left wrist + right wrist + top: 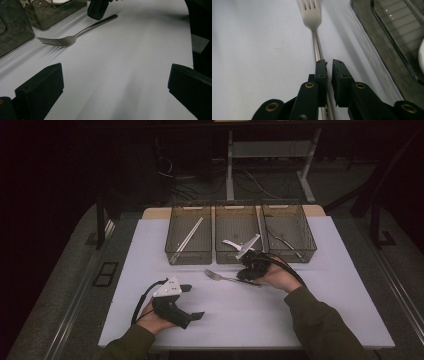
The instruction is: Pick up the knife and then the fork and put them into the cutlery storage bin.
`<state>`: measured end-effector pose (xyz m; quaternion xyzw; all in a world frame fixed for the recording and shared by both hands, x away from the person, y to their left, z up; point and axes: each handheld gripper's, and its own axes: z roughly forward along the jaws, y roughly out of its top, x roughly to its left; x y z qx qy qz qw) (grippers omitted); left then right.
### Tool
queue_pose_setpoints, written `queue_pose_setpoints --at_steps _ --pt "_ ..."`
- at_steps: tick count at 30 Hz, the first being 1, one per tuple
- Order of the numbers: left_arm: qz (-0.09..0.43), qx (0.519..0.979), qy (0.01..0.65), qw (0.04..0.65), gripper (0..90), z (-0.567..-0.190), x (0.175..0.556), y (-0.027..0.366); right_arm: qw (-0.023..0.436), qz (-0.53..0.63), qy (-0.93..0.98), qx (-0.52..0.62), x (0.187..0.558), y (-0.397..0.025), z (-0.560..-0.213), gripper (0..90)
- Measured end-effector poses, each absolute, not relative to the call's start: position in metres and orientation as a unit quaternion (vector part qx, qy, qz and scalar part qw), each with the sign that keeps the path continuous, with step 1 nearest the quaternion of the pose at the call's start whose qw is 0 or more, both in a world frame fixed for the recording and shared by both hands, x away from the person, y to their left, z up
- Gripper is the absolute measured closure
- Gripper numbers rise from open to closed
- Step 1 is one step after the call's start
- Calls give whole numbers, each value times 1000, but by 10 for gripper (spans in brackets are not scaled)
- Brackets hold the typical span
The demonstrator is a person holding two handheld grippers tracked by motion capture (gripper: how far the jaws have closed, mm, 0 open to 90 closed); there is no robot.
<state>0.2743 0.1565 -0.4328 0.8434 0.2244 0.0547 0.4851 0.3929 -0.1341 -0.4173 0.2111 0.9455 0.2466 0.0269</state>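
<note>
broadly, the white table (310, 315) carries three dark mesh baskets (189, 240) in a row along its far side, with a white utensil lying in the middle one. just in front of the middle basket a metal fork (225, 278) lies flat on the table, tines toward the person's left. the right claw (248, 272) is down at the fork's handle, its jaws nearly together with the handle beneath them, not clearly clamped. the left claw (192, 301) rests nearer the person, released, jaws wide apart.
</note>
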Motion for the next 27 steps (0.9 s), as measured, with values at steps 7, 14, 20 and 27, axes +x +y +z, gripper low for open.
queue_pose_setpoints --at_steps 7,14,20,27 --pt "56 844 222 484 0 -432 274 157 14 189 966 179 399 -111 -412 797" --pt "56 844 221 485 0 -432 274 157 10 147 977 155 405 -95 -417 798" --pt "56 845 220 485 0 -432 274 157 7 114 984 140 407 -86 -418 805" --pt "55 844 221 486 0 -432 274 157 16 82 989 122 405 -77 -417 839"
